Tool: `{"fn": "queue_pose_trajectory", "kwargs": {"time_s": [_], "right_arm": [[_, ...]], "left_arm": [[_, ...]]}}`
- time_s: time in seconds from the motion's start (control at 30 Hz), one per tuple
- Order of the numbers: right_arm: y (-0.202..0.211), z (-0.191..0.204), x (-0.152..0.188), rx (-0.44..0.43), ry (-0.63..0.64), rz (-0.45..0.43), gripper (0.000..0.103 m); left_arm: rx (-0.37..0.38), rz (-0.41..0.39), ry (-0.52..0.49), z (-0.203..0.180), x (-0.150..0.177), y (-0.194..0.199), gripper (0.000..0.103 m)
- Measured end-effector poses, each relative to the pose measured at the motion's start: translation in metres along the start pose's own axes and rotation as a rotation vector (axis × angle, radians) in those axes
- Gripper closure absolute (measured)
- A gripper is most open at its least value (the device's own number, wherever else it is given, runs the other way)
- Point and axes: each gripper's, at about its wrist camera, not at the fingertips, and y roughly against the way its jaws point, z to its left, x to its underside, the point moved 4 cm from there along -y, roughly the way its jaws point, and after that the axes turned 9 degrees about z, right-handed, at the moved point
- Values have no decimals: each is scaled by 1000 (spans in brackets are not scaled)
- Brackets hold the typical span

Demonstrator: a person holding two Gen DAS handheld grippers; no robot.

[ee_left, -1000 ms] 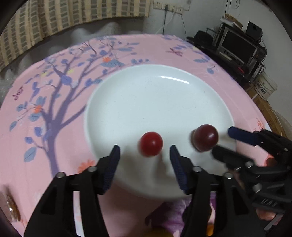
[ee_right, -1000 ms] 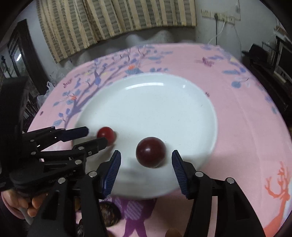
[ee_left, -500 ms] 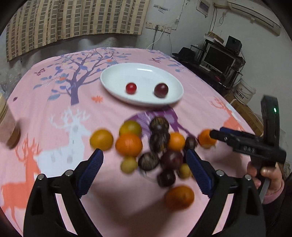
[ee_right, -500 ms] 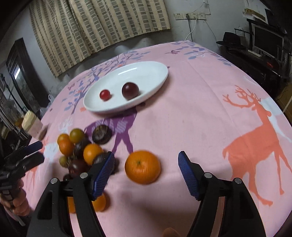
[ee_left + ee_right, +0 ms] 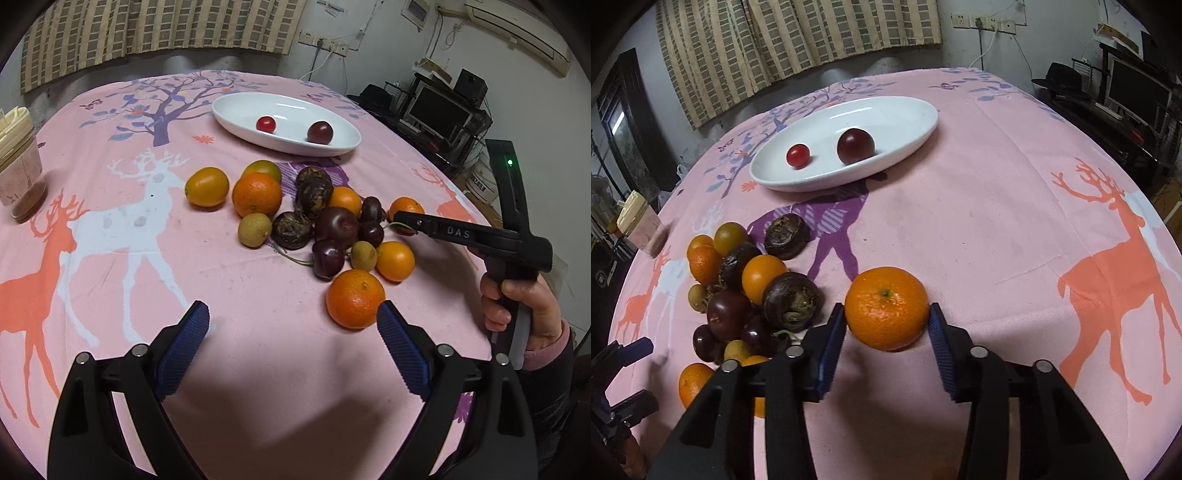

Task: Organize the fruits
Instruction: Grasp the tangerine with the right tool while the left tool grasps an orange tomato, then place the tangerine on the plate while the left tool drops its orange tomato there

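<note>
A white oval plate [image 5: 343, 142] [image 5: 916, 136] at the far side holds a red cherry tomato [image 5: 266, 124] [image 5: 798, 155] and a dark plum [image 5: 320, 132] [image 5: 856, 144]. A heap of oranges, dark plums, cherries and brown fruits [image 5: 317, 218] [image 5: 746, 295] lies on the pink cloth. My right gripper [image 5: 886, 326] has its pads against both sides of an orange [image 5: 886, 308] resting on the cloth; the same orange shows in the left wrist view [image 5: 407, 211]. My left gripper [image 5: 291, 343] is open and empty, just left of another orange [image 5: 354, 298].
A stack of cups [image 5: 16, 162] [image 5: 637, 221] stands at the table's left edge. A shelf with a monitor [image 5: 439, 110] stands beyond the right edge. Striped curtains hang behind the table.
Both grippers have pulled back from the plate to the fruit heap. The right jaws have closed in around the lone orange. The left jaws have opened wider.
</note>
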Motion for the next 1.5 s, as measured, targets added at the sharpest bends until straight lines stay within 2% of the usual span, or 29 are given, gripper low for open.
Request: {"fn": "queue_pose_trajectory", "kwargs": {"time_s": [0.1, 0.3, 0.5, 0.57, 0.67, 0.77, 0.83, 0.9, 0.97, 1.0, 1.13, 1.23, 1.37, 1.5], "right_arm": [[5, -3, 2, 15, -27, -20, 58], [15, -14, 14, 7, -73, -32, 59], [16, -14, 21, 11, -59, -21, 58], [16, -15, 22, 8, -59, -22, 58], [16, -16, 22, 3, -61, -22, 58], [16, -15, 22, 9, -56, -20, 58], [16, -14, 22, 12, -54, -21, 58], [17, -14, 22, 2, -52, -20, 58], [20, -12, 19, -8, -45, -25, 58], [22, -11, 16, -12, -40, -31, 58], [31, -3, -9, -42, -19, -88, 58], [33, 6, -40, -67, -1, -132, 58], [26, 21, -92, -97, 23, -181, 58], [-2, 33, -150, -31, 69, -212, 58]], "left_arm": [[19, 9, -44, -12, 0, -4, 14], [46, 64, -93, -32, -6, -24, 39], [37, 107, -107, -42, -14, -43, 44], [34, 117, -114, -43, -14, -47, 48], [15, 115, -118, -43, -14, -49, 53], [33, 112, -115, -43, -14, -48, 60], [30, 111, -116, -44, -13, -48, 60], [60, 120, -107, -42, -12, -45, 60], [127, 134, -89, -37, -15, -36, 60], [145, 124, -93, -35, -22, -29, 60], [126, 17, -133, -26, -61, 5, 60], [68, -58, -151, -17, -103, 15, 60], [22, -115, -133, -3, -166, 7, 60], [-87, -114, -86, 19, -226, -30, 60]]}}
